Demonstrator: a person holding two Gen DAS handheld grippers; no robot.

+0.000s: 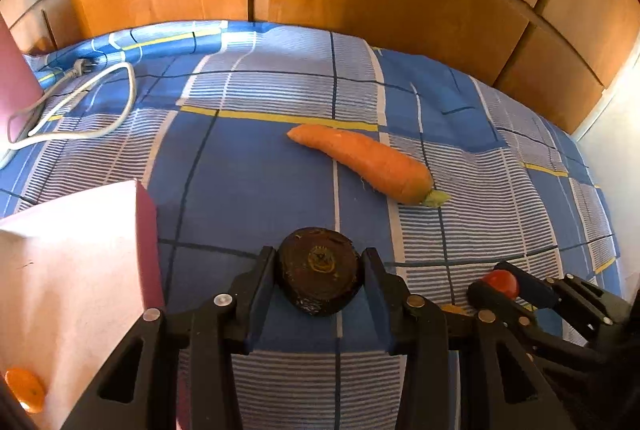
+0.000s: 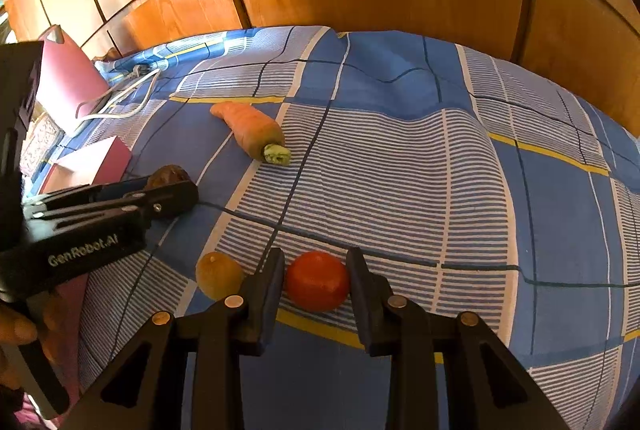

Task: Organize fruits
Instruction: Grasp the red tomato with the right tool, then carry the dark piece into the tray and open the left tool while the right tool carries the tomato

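With your left hand-held gripper point(image 1: 319, 278) clenched on the dark fruit point(image 1: 319, 276) and your right hand-held gripper point(image 2: 316, 280) hugging the tomato point(image 2: 317, 280), lift both straight up before heading for the pink box point(image 1: 80, 270) at lower left.

A: What is cut off?
B: An orange fruit point(image 1: 25, 394) at the left wrist view's lower left edge, inside a pink box point(image 1: 80, 270).
A: Anything hidden?
B: The right gripper's fingers point(image 1: 486, 292) cover most of a red fruit point(image 1: 502, 280).

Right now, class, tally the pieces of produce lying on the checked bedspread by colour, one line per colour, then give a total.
Orange: 1, the carrot
Red: 1, the red round fruit between the right tool fingers
Dark brown: 1, the dark round fruit between the left tool fingers
Yellow-green: 1, the small yellowish fruit
Total: 4
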